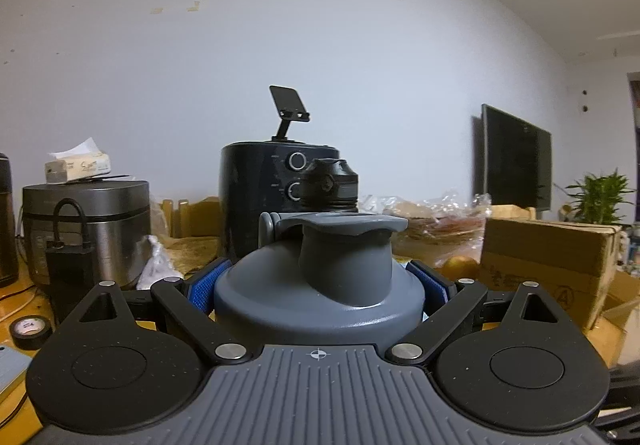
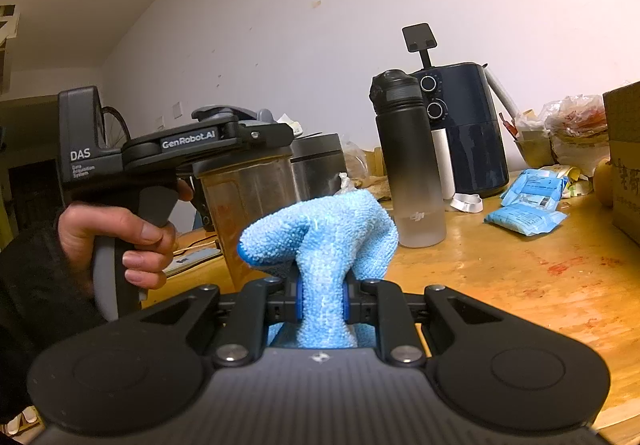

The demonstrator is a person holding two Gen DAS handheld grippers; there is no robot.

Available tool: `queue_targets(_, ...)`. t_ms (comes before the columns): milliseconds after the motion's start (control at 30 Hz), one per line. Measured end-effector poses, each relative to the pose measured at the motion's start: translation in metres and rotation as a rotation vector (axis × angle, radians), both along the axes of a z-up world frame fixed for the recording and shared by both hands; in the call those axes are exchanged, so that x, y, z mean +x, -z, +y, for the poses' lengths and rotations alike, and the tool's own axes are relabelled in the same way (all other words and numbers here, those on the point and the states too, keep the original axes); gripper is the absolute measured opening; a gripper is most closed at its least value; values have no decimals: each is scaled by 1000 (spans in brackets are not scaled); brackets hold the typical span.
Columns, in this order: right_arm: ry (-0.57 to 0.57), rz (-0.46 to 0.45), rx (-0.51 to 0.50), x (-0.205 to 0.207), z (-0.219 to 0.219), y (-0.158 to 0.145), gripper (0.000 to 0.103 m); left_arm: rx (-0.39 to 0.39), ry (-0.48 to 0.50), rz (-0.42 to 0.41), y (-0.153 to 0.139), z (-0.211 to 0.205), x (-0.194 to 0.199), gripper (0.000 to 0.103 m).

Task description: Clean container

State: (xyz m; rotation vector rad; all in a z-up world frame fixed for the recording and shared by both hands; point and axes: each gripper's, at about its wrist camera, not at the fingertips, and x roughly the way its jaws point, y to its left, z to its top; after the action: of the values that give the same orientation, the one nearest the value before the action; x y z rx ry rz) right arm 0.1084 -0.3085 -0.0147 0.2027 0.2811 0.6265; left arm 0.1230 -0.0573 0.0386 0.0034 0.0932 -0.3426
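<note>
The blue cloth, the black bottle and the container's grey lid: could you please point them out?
blue cloth (image 2: 320, 229): right wrist view, bunched top.
black bottle (image 2: 404, 141): right wrist view, dark body.
grey lid (image 1: 320, 301): left wrist view, dome.

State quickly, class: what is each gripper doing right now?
Left gripper: shut on the clear plastic container with a grey lid.
Right gripper: shut on the light blue microfibre cloth.

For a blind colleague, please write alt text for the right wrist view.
The right gripper is shut on a light blue cloth above a wooden table. To the left, a hand holds the left gripper around the top of a clear, stained container. A black bottle and a dark air fryer stand behind.
</note>
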Motion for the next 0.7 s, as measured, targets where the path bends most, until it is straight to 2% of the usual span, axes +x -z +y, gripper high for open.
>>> queue_targets(367,-2,3,1,0,0,0,14,-10,115,-10,4,14,7,95)
queue_targets(700,-5,0,-1,0,0,0,14,-19,265,-14,7,27,15,95)
